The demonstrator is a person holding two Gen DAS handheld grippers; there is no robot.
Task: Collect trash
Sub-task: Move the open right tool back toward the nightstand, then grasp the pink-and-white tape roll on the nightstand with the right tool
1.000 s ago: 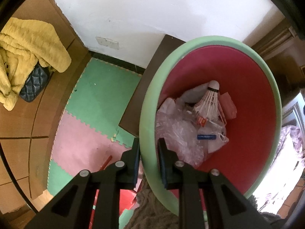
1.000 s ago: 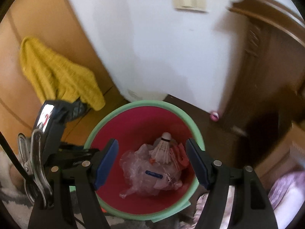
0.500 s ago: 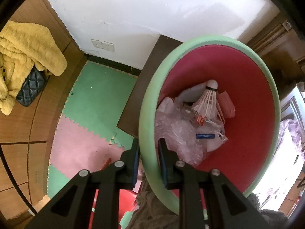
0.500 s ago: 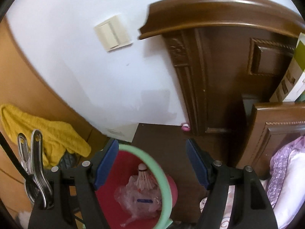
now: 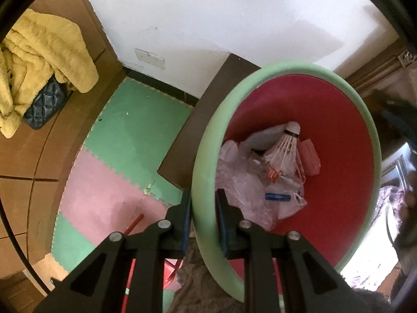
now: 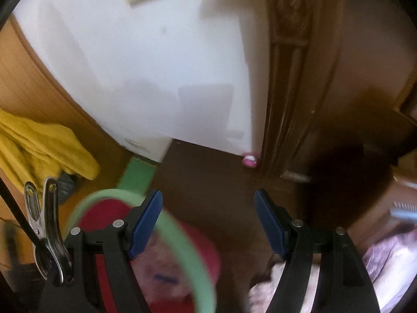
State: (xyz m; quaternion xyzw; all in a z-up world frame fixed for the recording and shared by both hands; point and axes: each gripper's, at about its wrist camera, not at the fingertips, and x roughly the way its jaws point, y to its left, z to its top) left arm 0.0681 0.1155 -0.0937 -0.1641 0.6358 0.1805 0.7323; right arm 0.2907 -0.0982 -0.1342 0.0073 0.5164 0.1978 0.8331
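A red bin with a pale green rim (image 5: 338,91) fills the right of the left wrist view. My left gripper (image 5: 203,217) is shut on that rim, one pad outside the wall and one inside. In the bin lie crumpled clear plastic (image 5: 242,182), a white shuttlecock (image 5: 285,148), a pink wrapper (image 5: 310,156) and a small blue tube (image 5: 277,197). In the blurred right wrist view, my right gripper (image 6: 208,221) is open and empty over dark floor, with the bin (image 6: 182,234) at the lower left. A small pink-and-white object (image 6: 250,160) lies on the floor by the door frame.
A yellow towel (image 5: 44,60) drapes over a dark quilted bag (image 5: 44,104) on a wooden surface at left. Green and pink foam mats (image 5: 125,156) cover the floor, with a red stick (image 5: 134,223) on them. A dark wooden door (image 6: 299,78) stands right of the white wall. Purple bedding (image 6: 391,260) is at the lower right.
The left gripper has kept its hold on the bin rim. The right gripper has swung right and down, off the bin's opening, toward the dark floor by the door.
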